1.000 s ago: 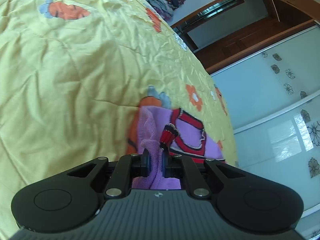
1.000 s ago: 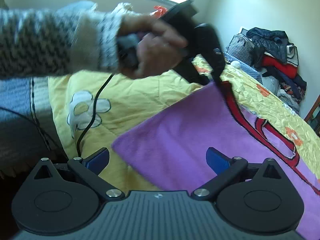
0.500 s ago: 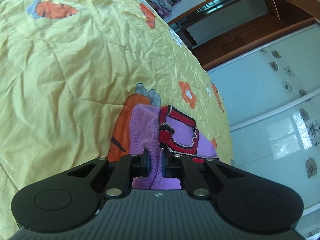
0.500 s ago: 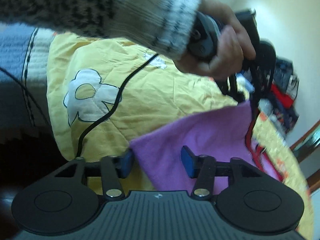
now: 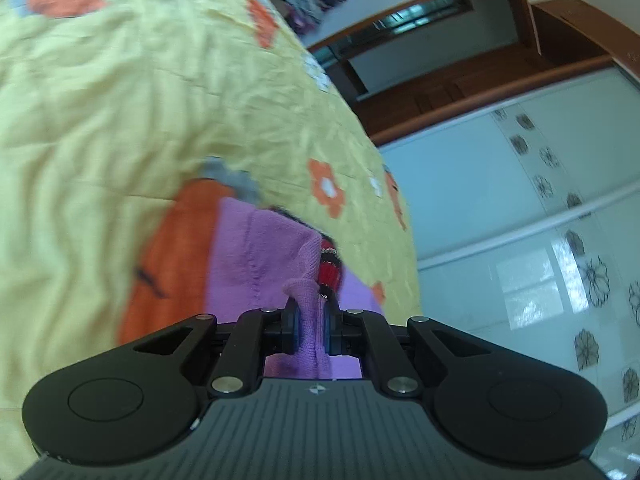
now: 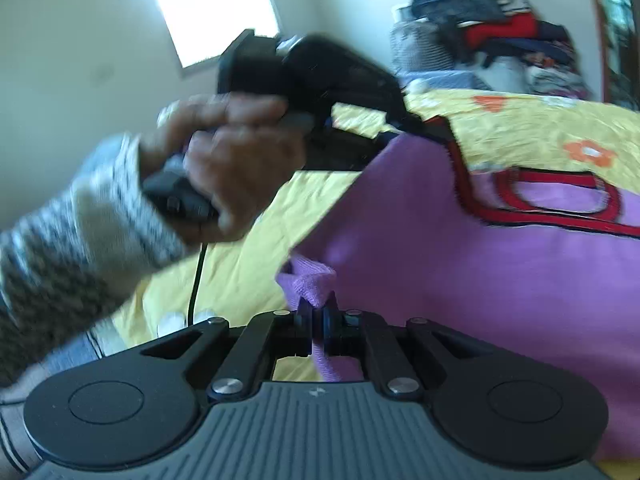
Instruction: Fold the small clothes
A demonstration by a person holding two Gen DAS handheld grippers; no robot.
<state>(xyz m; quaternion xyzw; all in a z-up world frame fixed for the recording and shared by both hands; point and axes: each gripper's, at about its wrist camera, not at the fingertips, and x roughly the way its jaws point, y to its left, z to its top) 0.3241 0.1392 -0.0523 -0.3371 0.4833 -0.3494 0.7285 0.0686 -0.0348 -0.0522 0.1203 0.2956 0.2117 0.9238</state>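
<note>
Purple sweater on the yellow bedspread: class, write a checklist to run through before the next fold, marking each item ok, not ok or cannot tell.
1. Left gripper shut on the purple sweater: ok, knit bunched between its fingers.
2. Right gripper shut on a sweater corner: ok.
3. Both grips on the same garment: ok, in the right wrist view the left gripper pinches the far edge by the red trim.
4. Sweater flat, no stray creases: cannot tell, pictures blurred.
5. Yellow bedspread free ahead for laying it down: ok.
6. Clothes pile away from the sweater: ok.
</note>
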